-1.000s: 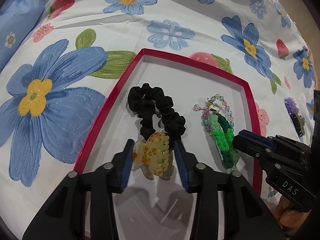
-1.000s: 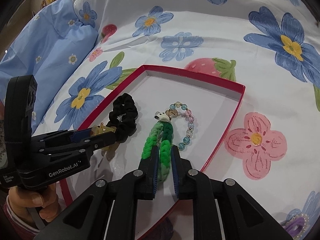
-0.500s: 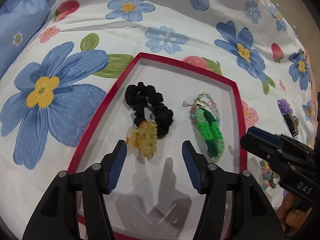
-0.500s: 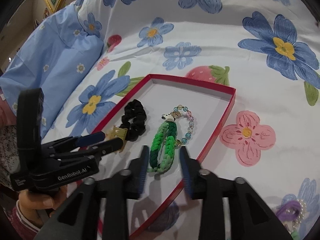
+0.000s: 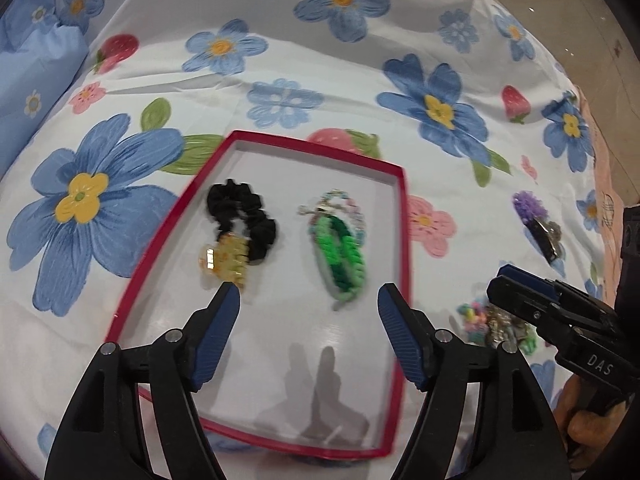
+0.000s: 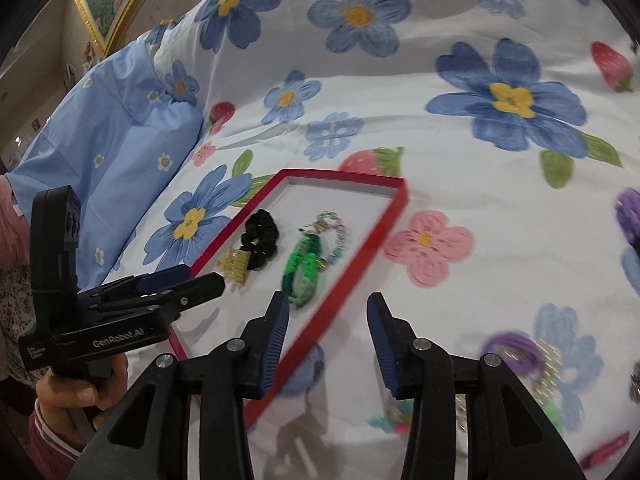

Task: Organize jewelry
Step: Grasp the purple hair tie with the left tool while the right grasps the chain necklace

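— Red-rimmed tray (image 5: 405, 216) sits mid-frame on the flowered bedsheet (image 5: 400, 28). What's in it, from the left?

— A yellow claw clip (image 5: 224, 258) touching a black scrunchie (image 5: 244, 216), then, apart from them, a green braided band (image 5: 340, 252) lying over a beaded bracelet (image 5: 352, 208).

— And the tools?

— Left gripper (image 5: 308, 300) hangs over the tray's near end, jaws spread wide, holding nothing. Right gripper (image 6: 326, 312) is likewise parted and empty, straddling the tray's right rim in its own view.

— Next step, I'd guess, is another piece?

— Likely. A loose pile of colourful bead pieces (image 5: 496, 320) lies on the sheet at lower right, outside the tray, with a purple flower clip (image 5: 536, 216) further up. Come down squarely over one item, close on a firm part rather than a dangling strand, and set it in the bare near half of the tray so nothing tangles.
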The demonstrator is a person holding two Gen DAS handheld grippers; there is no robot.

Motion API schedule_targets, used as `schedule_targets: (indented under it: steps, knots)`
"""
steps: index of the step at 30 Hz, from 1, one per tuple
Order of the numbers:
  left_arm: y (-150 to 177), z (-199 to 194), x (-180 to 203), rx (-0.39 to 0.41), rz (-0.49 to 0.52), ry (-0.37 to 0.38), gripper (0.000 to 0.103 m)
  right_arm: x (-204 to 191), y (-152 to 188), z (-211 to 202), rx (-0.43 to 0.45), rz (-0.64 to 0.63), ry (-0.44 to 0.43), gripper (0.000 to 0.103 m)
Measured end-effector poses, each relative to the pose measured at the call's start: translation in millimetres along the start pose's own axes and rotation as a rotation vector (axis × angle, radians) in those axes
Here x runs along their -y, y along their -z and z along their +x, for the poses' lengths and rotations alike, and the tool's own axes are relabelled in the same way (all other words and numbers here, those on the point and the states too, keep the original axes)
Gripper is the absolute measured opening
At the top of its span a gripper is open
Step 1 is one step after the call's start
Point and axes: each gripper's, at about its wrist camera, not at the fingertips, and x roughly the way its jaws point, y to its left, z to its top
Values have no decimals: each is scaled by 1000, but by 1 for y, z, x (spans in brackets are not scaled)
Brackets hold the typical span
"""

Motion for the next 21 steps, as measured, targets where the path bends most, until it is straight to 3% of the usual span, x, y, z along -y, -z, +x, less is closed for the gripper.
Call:
schedule_targets:
  steps: [21]
  knots:
    - [12, 4, 106, -33, 158, 105, 72, 90, 42, -92, 91, 147, 145, 46]
